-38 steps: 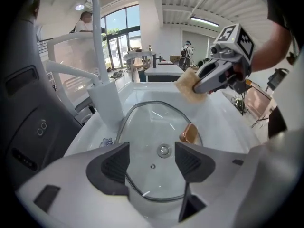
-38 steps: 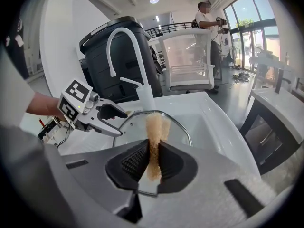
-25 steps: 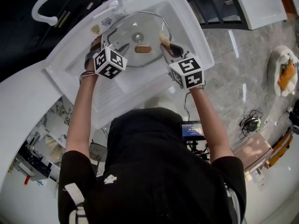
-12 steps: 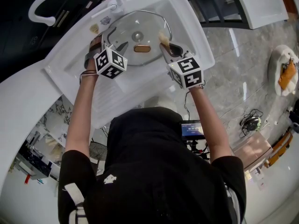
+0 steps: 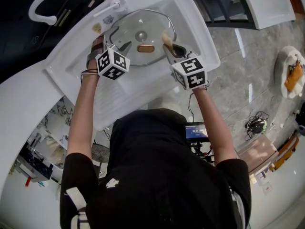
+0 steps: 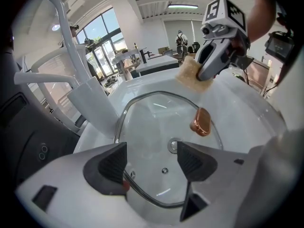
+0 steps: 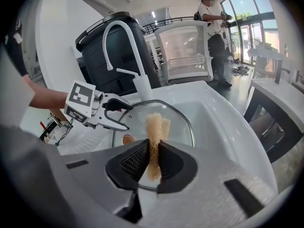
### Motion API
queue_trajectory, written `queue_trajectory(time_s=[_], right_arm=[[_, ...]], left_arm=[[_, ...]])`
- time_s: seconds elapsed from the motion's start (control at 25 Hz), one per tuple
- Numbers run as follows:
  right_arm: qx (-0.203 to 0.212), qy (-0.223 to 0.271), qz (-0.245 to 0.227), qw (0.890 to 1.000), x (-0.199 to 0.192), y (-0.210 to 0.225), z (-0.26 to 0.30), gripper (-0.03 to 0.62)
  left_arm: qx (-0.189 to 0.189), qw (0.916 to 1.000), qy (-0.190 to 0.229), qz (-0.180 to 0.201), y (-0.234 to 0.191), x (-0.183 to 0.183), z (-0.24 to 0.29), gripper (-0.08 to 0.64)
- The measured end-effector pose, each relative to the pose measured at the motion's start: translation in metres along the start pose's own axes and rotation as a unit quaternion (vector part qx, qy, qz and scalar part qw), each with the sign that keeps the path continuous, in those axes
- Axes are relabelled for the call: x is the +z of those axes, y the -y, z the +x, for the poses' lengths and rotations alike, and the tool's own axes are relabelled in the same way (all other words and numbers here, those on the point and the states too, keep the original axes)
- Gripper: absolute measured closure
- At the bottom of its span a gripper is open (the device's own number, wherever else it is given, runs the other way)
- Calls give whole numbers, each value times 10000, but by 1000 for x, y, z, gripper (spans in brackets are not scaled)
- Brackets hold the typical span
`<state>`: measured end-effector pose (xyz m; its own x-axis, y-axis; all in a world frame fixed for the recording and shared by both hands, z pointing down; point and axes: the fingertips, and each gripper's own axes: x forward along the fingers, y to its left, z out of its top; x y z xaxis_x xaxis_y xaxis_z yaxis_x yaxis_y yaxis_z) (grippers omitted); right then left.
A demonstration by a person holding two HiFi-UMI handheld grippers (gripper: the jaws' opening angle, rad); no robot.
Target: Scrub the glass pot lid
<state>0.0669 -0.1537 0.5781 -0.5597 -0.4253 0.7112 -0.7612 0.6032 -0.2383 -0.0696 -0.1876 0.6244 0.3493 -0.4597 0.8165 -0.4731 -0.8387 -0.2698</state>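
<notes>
The scrubbing looks to be under way, not finished. The right gripper (image 7: pixel 153 163) has its fingers clenched on a tan sponge (image 7: pixel 155 127), which stands up past the fingertips and meets the glass pot lid (image 5: pixel 143 25) near its rim on that gripper's side. No suds or water show on the glass, so there is no telling how much of it has been gone over. I would judge that most of the surface, from the sponge across to the opposite rim, is yet to be worked. The lid lies flat in the white sink (image 5: pixel 190 25), its copper knob (image 5: pixel 145 48) just beyond and between the two sets of fingertips. The left gripper (image 6: pixel 149 161) has its fingers spread apart. The near rim of the lid curves through the gap under them, passing close by the left-hand pad, though whether it touches I cannot tell. It reads as steadying rather than gripping. For moving room, the glass ahead of the sponge is bare out to the metal rim. The knob is the one bump to work around, and the two grippers sit near enough that a wide sweep toward the left fingers would crowd them. Beyond the lid's far edge the sink wall rises close, and the faucet (image 6: pixel 71 51) stands past the left fingertips, so long strokes that way run out of space quickly.
</notes>
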Motion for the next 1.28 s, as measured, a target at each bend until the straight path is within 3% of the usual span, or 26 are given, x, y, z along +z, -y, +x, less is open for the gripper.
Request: queue_trajectory(time_s=[0.72,1.28], right_arm=[[-243,38,-308,9992,38,22,19,572],[-355,-348,-719,9962,44,36,43,572]], left_arm=[[5,10000,-52,-54,-1,-1,1,256],[5,10000,-43,-68,0,0,-1,256]])
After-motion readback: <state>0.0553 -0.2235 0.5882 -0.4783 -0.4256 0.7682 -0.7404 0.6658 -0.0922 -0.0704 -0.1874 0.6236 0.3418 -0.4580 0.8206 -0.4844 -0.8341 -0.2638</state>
